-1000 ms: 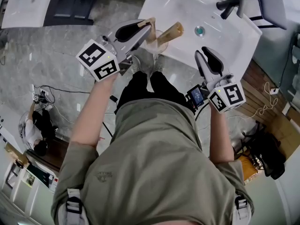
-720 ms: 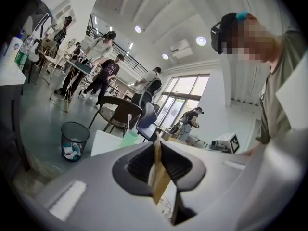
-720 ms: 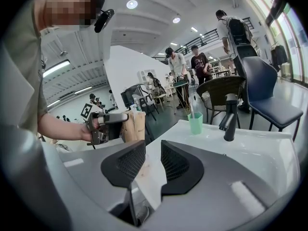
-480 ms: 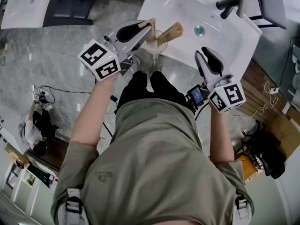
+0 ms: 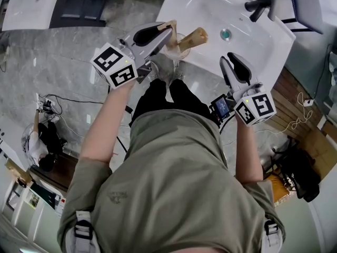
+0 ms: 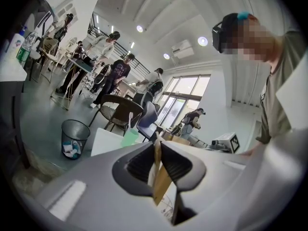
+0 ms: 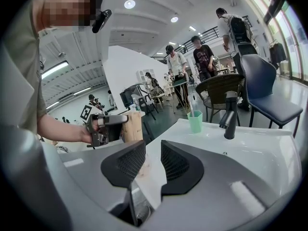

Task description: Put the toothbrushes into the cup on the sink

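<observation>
Holding still is the whole story of the last second: neither of my grippers has shifted to speak of, and the grip has not altered. My left gripper [image 5: 167, 30] has its jaws clamped on a slim tan toothbrush pack [image 6: 161, 179]. They pinch it near its upper part, so the rest hangs below the jaws and slants down toward the clear cup [image 5: 175, 47]. That cup stands right under them, on the near edge of the sink [image 5: 253, 36]. Whether the pack's foot already rests on the cup's bottom I cannot tell. A second tan pack [image 5: 193, 36] leans out of that cup just beyond my left jaws, toward my right gripper's side, exactly as it did before.

My right gripper [image 5: 227, 60] hovers with its jaws apart and only the sink's rim showing between them, off to one side of the cup. Far ahead of those jaws, by the black tap [image 7: 230, 110], a green cup [image 7: 195, 121] holds a pale stick, likely a brush.

Since nothing has moved, I judge the task is paused just before a release. One pack seems to be in, and the one I hold is at the cup's mouth but not let go. Next I would ease the left jaws open and draw back. The risk is catching the leaning pack or tipping the cup, which stands close to the edge.
</observation>
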### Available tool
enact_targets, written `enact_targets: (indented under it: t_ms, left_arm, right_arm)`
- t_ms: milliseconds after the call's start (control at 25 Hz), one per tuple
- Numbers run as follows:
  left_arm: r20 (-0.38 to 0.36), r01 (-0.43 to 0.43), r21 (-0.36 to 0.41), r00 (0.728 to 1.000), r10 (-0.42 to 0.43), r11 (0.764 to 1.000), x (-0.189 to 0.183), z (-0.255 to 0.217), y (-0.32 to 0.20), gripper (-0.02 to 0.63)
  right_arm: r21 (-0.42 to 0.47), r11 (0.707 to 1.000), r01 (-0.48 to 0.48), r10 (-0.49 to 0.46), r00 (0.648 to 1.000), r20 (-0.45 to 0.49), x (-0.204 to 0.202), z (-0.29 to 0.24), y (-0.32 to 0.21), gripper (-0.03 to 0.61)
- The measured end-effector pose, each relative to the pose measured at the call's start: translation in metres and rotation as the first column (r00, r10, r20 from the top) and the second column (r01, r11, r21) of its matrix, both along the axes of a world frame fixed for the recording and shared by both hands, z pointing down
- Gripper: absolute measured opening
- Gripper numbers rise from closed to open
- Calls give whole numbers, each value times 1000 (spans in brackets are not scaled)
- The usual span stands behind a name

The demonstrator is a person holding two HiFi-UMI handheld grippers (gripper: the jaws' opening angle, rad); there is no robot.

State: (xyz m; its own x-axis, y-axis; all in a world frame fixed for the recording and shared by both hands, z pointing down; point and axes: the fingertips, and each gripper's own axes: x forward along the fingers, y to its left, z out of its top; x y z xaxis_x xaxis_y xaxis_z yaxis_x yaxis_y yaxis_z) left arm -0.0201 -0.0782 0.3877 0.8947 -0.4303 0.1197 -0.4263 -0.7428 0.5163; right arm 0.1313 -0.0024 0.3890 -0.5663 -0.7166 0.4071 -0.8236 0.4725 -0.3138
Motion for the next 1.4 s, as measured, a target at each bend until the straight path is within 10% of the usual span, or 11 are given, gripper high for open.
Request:
enact_targets:
  t_ms: [1400]
  left_arm:
    - [72,7,14,997,-8,1000,-25,0,-6,129]
  right_arm:
    - [22,1000,-15,15,999,38,-16,-5,-10,104]
